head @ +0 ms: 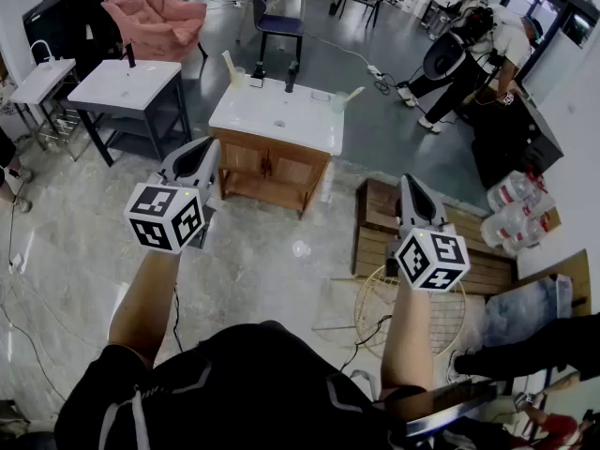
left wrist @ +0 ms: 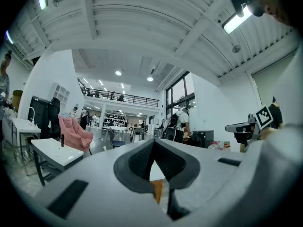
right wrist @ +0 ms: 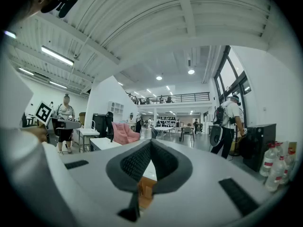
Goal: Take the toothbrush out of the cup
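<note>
A white-topped wooden vanity [head: 281,120] stands a few steps ahead in the head view. At its back left corner is a pale cup [head: 239,78] with a toothbrush [head: 228,62] sticking up out of it. A second cup [head: 338,102] with a brush [head: 353,93] stands at the right edge. My left gripper [head: 208,150] is held level in front of the vanity's left side, jaws shut and empty. My right gripper [head: 412,186] is held level further right, also shut and empty. In both gripper views the closed jaws hide the cups; the left gripper [left wrist: 154,143] and the right gripper [right wrist: 150,143] show pads pressed together.
A faucet [head: 291,75] rises at the vanity's back. A grey-framed table [head: 127,87] and a pink armchair [head: 155,17] are to the left. A wooden pallet [head: 375,223], water bottles [head: 516,209] and a wire basket [head: 412,312] lie to the right. A person [head: 469,50] bends over at the back right.
</note>
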{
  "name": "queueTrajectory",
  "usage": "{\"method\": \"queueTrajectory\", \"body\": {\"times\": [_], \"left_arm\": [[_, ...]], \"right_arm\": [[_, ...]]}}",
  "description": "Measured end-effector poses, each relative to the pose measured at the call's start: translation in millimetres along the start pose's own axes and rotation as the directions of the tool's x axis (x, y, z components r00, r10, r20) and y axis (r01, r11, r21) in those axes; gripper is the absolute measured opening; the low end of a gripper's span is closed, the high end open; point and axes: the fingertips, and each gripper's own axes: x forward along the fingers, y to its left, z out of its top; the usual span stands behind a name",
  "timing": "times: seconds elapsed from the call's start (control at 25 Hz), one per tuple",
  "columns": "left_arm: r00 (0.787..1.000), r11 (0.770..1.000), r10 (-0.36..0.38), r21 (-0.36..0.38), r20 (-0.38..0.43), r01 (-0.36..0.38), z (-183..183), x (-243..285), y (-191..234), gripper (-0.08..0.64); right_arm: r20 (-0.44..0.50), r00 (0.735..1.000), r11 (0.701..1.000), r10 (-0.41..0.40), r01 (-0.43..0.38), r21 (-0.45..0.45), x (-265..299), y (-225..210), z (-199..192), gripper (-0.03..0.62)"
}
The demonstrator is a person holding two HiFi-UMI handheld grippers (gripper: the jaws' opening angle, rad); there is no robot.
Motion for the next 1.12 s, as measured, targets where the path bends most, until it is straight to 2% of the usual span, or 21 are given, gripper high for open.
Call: {"method": "queueTrajectory", "body": {"times": [0.84, 1.12], "left_arm": [[0.999, 0.999, 0.033, 0.006, -0.005, -0.033, -3, -46, -12, 0.005], [1.000, 1.000, 0.019, 0.006, 0.000, -0.019, -3, -60, -5, 0.004]], "right_arm": [[0.031, 0.999, 0.999, 0.014, -0.015, 0.036, -35, 17, 4, 0.005], [0.008, 1.000, 1.000, 0.014, -0.014, 0.019, -38, 35, 1, 0.005]]}}
